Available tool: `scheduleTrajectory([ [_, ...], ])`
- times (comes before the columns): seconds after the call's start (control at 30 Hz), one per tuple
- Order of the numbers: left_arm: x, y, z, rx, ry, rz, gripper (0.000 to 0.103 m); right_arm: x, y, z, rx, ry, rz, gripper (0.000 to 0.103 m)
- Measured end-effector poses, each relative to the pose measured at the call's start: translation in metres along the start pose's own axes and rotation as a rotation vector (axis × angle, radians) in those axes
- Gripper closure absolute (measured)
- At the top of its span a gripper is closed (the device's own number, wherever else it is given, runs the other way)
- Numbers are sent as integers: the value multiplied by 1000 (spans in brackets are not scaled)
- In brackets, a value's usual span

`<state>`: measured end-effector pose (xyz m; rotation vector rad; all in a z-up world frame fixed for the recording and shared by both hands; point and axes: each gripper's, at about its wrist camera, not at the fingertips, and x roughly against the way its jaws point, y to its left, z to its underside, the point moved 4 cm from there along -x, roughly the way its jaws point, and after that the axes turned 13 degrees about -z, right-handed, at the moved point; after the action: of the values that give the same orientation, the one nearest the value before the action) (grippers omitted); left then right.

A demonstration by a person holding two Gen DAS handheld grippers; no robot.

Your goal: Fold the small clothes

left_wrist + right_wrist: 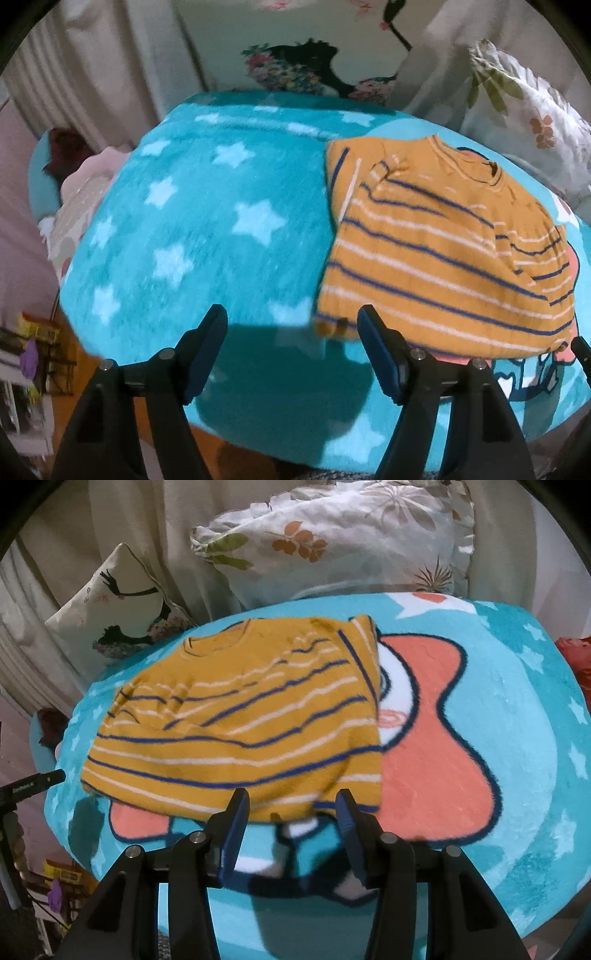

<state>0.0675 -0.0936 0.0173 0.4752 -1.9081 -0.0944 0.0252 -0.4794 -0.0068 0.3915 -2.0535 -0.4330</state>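
Mustard striped sweater [443,236] lies folded on the blanket [184,221]; both grippers' fingers spread, holding nothing

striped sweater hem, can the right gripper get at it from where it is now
Probably yes. The right gripper is open, its fingers right at the near hem of the striped sweater, with only blanket around and nothing blocking.

Right claw [291,805] open over striped sweater [236,716].

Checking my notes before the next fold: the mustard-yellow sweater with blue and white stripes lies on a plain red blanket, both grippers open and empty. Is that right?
Not quite. The mustard-yellow striped sweater lies on a turquoise fleece blanket with pale stars, as the left wrist view shows. The left gripper and right gripper are indeed open and empty.
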Motion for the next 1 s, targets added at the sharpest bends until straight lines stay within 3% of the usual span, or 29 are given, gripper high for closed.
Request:
scheduleTrajectory([
  [0.33,-32,23,-45,-108,-17,45,31,-56,97,-36,87,41,-18,52],
  [0.4,-38,32,-52,-129,-22,58,31,-77,124,-49,119,55,-32,61],
  [0.53,-51,50,-58,-153,-21,69,30,-131,159,-72,136,104,-32,62],
  [0.77,-73,79,-61,-186,-18,64,30,-217,165,-106,52,173,30,60],
  [1.0,-91,85,-69,-202,-3,83,30,-209,165,-119,15,125,41,57],
])
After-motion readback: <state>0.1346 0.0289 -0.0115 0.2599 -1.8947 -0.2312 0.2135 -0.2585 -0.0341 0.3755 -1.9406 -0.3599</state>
